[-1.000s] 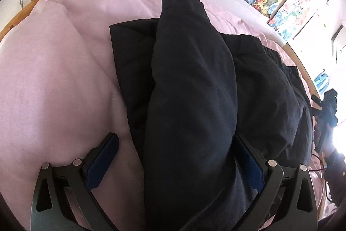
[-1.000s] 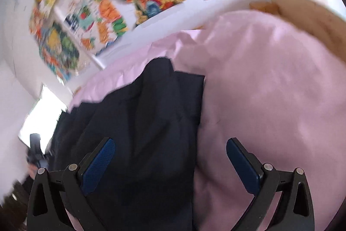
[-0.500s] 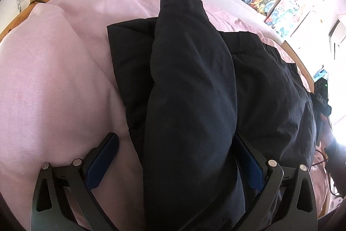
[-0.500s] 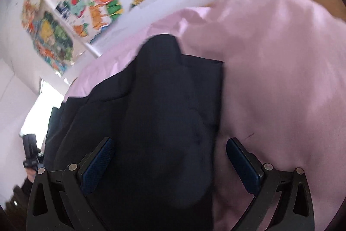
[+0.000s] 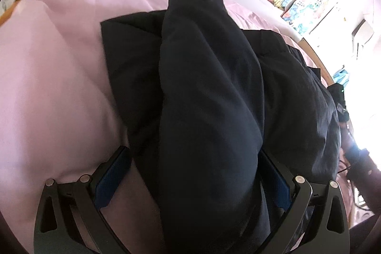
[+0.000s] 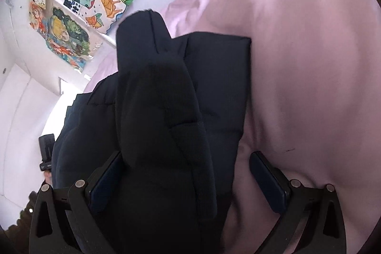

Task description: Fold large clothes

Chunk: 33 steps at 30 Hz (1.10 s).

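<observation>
A black padded jacket (image 5: 297, 97) lies on the pink bedsheet (image 5: 52, 87), with one sleeve (image 5: 207, 87) folded lengthwise over its body, cuff toward the wall. My left gripper (image 5: 195, 179) is open and straddles the near end of that sleeve, its blue pads (image 5: 112, 179) wide apart on either side. In the right wrist view the same jacket (image 6: 219, 87) and sleeve (image 6: 154, 99) fill the middle. My right gripper (image 6: 187, 177) is open too, with the sleeve between its fingers and the right pad (image 6: 269, 177) over the sheet.
Colourful drawings (image 6: 78, 1) hang on the white wall behind the bed. A wooden bed rail (image 5: 316, 58) curves along the far right edge. A person holds a black device (image 6: 46, 149) beyond the jacket. Bare pink sheet (image 6: 309, 63) spreads to the right.
The right gripper has swung left over the jacket, so the sleeve now sits between its fingers. The left gripper has barely shifted and stays open around the sleeve.
</observation>
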{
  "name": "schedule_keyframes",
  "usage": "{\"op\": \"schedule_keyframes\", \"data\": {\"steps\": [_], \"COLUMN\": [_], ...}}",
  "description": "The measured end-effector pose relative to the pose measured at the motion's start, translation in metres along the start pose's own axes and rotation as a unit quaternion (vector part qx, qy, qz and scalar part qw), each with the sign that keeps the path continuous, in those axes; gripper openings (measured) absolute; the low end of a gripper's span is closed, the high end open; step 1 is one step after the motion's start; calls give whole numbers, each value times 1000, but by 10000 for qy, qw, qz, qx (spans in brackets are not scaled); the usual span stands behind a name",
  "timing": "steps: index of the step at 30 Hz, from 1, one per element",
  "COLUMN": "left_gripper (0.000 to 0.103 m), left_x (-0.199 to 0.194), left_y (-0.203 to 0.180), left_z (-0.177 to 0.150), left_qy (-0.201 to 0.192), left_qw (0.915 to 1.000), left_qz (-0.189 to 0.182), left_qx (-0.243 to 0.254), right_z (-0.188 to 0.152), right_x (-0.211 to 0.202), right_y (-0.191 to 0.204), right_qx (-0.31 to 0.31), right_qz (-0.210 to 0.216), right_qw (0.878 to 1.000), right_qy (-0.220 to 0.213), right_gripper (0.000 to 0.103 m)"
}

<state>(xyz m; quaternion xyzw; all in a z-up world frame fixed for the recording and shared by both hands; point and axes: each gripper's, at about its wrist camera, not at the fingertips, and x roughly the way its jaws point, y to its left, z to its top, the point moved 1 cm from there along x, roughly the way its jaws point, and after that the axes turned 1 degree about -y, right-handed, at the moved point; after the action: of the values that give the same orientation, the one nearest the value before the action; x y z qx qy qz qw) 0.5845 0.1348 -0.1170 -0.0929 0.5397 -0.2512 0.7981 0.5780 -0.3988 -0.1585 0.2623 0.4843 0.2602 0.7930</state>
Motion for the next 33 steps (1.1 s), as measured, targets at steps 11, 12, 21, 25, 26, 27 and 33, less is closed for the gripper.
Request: {"op": "schedule_keyframes", "data": {"steps": [11, 12, 21, 25, 26, 27, 33], "left_gripper": [102, 102, 102, 102, 102, 102, 102], "left_x": [7, 7, 12, 9, 8, 7, 6], "left_y": [-28, -33, -56, -56, -58, -55, -47], "left_z": [11, 11, 12, 10, 8, 7, 5], "left_qy": [140, 116, 63, 73, 80, 97, 110], "left_qw": [9979, 9970, 9930, 9933, 9935, 9943, 9973], "left_qz": [615, 744, 1120, 1093, 1080, 1013, 703], "left_qx": [120, 170, 365, 357, 343, 308, 155], "right_z": [-6, -6, -7, -7, -7, -8, -9], "right_x": [4, 5, 6, 8, 8, 9, 6], "right_y": [-3, -2, 7, 8, 9, 10, 15], "right_qx": [-37, -36, -183, -138, -110, -80, -120], "right_qz": [-167, -168, -340, -186, -93, -32, -28], "right_qw": [9998, 9998, 9991, 9996, 9998, 9999, 9998], "right_qy": [-104, -111, -195, -137, -107, -92, -165], "right_gripper": [103, 103, 102, 86, 82, 73, 60]}}
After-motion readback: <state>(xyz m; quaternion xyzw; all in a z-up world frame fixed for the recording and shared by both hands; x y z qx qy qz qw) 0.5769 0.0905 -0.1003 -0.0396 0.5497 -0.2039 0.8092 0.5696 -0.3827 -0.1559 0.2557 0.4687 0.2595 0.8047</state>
